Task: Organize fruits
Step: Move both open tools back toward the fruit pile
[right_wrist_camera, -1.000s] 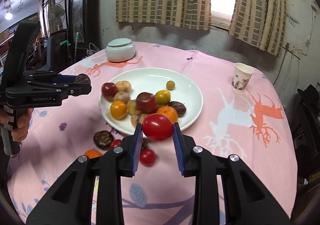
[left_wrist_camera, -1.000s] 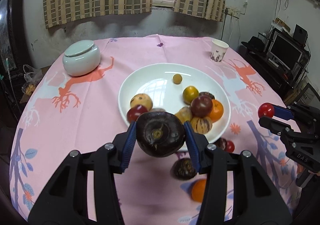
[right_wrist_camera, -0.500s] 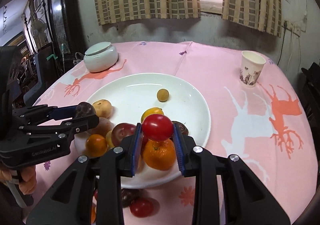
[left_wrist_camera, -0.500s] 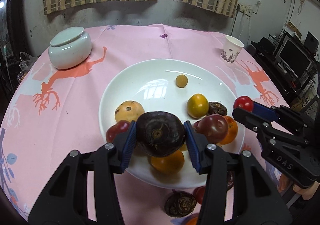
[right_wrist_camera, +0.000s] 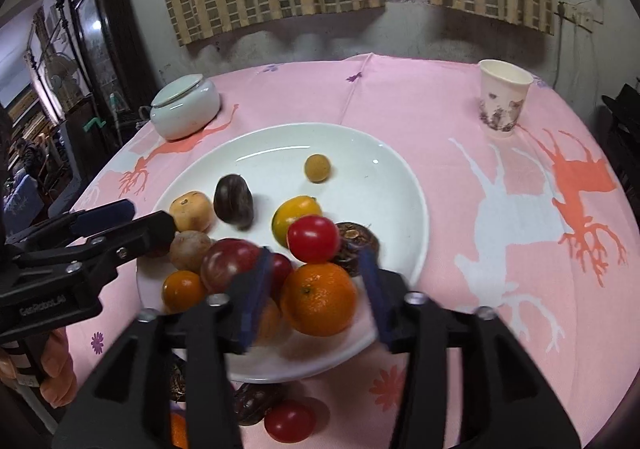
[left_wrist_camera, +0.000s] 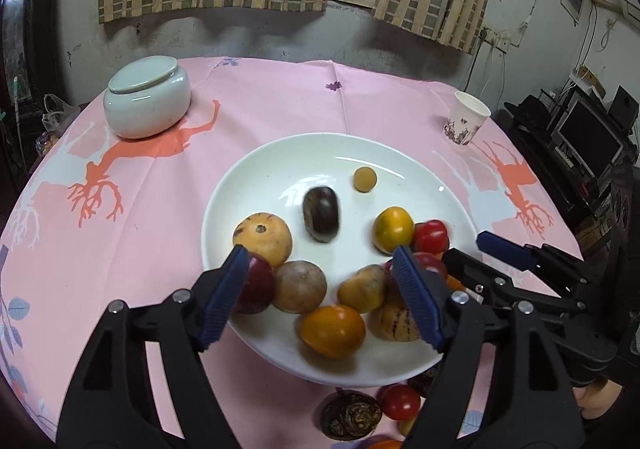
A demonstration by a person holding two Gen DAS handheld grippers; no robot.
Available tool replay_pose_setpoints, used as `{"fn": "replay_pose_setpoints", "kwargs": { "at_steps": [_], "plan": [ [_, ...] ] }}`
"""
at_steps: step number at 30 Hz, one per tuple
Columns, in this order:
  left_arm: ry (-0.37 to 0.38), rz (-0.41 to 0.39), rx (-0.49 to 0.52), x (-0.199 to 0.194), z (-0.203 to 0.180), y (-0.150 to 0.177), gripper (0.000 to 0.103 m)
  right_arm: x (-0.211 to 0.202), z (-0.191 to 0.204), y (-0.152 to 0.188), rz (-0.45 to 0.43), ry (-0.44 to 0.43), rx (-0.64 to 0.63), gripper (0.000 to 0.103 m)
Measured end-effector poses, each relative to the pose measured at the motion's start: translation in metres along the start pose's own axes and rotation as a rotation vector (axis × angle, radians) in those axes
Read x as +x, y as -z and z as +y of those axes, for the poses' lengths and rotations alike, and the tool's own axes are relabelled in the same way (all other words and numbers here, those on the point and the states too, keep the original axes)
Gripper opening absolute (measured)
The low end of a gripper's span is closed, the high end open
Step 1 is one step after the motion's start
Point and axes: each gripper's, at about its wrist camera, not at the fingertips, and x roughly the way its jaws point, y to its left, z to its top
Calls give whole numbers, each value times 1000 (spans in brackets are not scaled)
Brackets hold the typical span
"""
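Your dark fruit [left_wrist_camera: 321, 214] now lies loose in the bare middle of the plate [left_wrist_camera: 280, 153], blurred, so it may be rolling; if it runs on it could knock the small yellow ball [left_wrist_camera: 364, 179] or reach the far rim. The red tomato [right_wrist_camera: 313, 239] sits on top of the heap, perched against the orange [right_wrist_camera: 318, 299] and the brown fruit [right_wrist_camera: 354, 243], and that perch looks shaky: a nudge could send it off the near edge.

Your left gripper [left_wrist_camera: 322, 295] has just been opening and its jaws stand released, nothing between the pads. Your right gripper [right_wrist_camera: 316, 297] has likewise just been opening; the tomato is clear of its pads, with the orange showing between them but not pressed.

Both sets of fingers hang low over the crowded near side of the plate. Pull back carelessly and you may clip the heap or tip the rim. More fruit waits on the cloth [left_wrist_camera: 280, 97] below the plate: a red one [right_wrist_camera: 289, 421] and a dark one [left_wrist_camera: 351, 415].
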Motion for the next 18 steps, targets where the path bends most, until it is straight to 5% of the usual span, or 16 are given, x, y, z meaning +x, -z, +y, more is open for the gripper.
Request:
{"fn": "replay_pose_setpoints", "kwargs": {
  "at_steps": [12, 18],
  "plan": [
    [49, -11, -45, -40, 4, 20, 82, -31, -3, 15, 4, -26, 16, 62],
    [15, -50, 16, -60, -6, 32, 85, -51, -3, 29, 8, -16, 15, 64]
  ]
}}
